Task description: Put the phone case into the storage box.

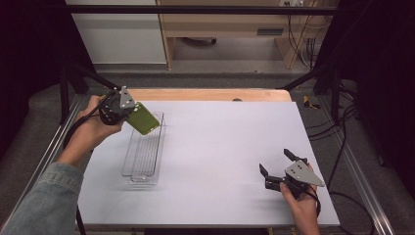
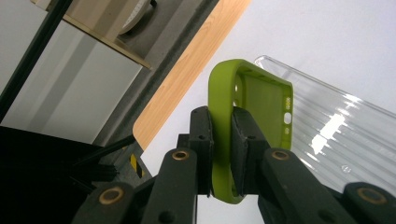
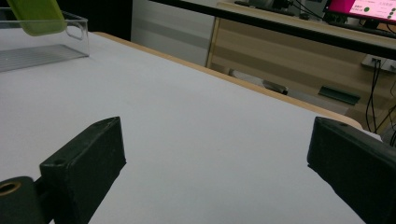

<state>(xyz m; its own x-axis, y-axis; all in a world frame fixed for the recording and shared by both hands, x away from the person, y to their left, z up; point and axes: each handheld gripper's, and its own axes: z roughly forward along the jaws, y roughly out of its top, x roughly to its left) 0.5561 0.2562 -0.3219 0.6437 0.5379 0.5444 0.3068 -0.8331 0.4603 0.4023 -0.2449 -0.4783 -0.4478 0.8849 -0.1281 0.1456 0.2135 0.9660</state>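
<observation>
Right gripper [image 3: 215,163]: its two black jaws rise from the bottom edge, set wide apart with nothing between them.
Table [image 3: 196,140]: a white surface spreads beyond the jaws, with a wooden edge along its far side.
Clear tray [image 3: 44,44]: on the table's far left part, well away from the jaws.
Green phone case [image 3: 36,16]: above the clear tray, tilted, cut off by the top edge.
Wooden shelf unit [image 3: 289,56]: beyond the table's far edge.
Monitor [image 3: 362,8]: pink screen, above the wooden shelf unit.

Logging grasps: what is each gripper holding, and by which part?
Left gripper pinches the green phone case by one side rim; right gripper holds nothing.
</observation>
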